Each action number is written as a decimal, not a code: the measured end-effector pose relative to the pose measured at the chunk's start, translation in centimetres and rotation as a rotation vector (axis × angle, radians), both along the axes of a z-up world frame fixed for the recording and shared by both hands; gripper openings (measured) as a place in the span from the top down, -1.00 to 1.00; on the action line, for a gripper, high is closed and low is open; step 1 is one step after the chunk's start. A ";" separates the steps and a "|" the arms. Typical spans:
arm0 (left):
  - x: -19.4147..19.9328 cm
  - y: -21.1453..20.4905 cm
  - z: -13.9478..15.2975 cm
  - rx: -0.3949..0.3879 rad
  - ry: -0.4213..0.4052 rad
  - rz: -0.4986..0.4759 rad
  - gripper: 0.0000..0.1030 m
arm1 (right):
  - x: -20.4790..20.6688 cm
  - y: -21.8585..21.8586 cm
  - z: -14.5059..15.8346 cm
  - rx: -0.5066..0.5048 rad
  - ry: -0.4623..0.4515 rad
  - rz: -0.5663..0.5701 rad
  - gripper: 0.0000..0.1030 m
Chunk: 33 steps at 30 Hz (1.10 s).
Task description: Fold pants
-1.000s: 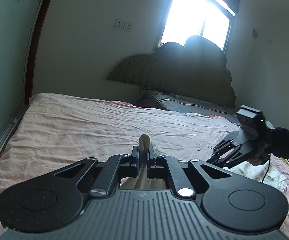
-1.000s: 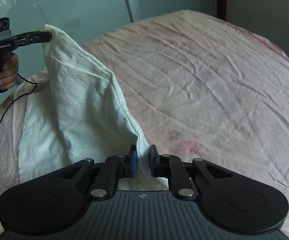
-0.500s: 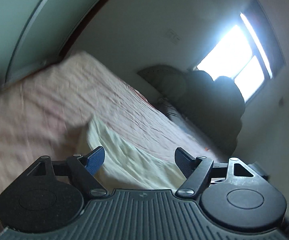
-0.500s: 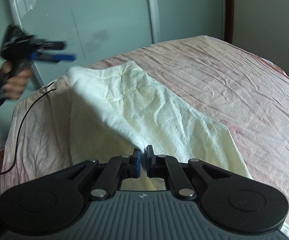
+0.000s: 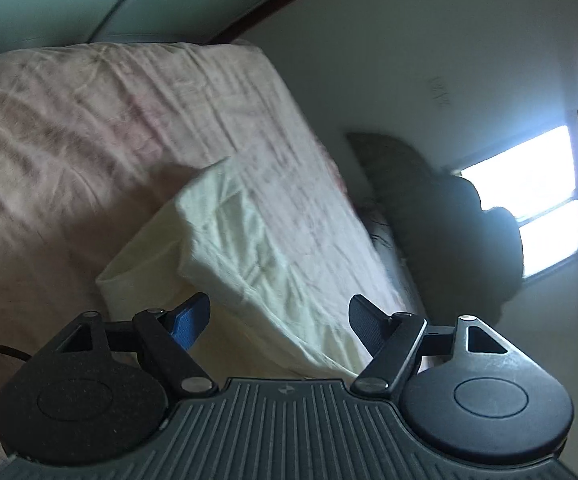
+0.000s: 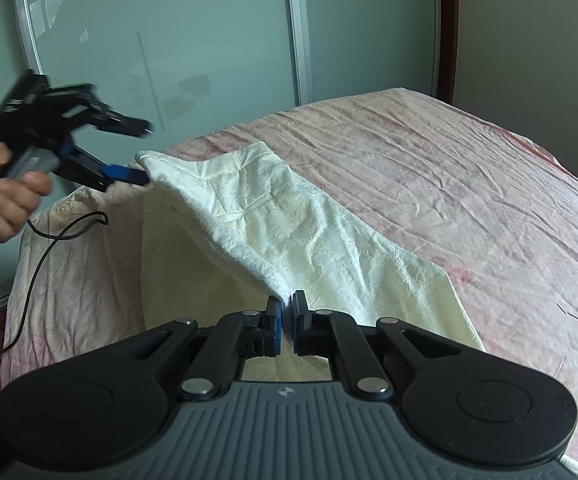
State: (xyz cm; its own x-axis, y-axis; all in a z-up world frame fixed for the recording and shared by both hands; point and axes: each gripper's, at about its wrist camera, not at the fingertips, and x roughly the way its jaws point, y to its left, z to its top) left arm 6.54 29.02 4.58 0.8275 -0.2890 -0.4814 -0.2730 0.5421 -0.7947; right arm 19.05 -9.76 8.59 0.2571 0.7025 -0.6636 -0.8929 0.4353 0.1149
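Pants [image 6: 289, 236] in right tool [image 6: 285, 324]

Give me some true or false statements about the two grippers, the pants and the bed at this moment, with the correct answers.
1. The left gripper is shut on the pants. False: its jaws are wide open and hold nothing.
2. The right gripper pinches the cream fabric. True.
3. The pants lie on a bare wooden floor. False: they lie on a pink bed sheet.
4. A cable hangs from the left gripper. True.
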 end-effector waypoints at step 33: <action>0.9 -0.7 -1.8 0.301 0.208 -0.057 0.80 | -2.1 -14.0 -1.8 0.340 0.472 -0.712 -0.49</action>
State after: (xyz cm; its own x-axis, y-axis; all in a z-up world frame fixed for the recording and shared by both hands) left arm 7.40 28.30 2.77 0.6898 -0.1515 -0.7080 -0.3747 0.7621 -0.5280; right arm 16.91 -23.78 6.82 0.4585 0.6584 -0.5969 -0.2543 0.7408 0.6218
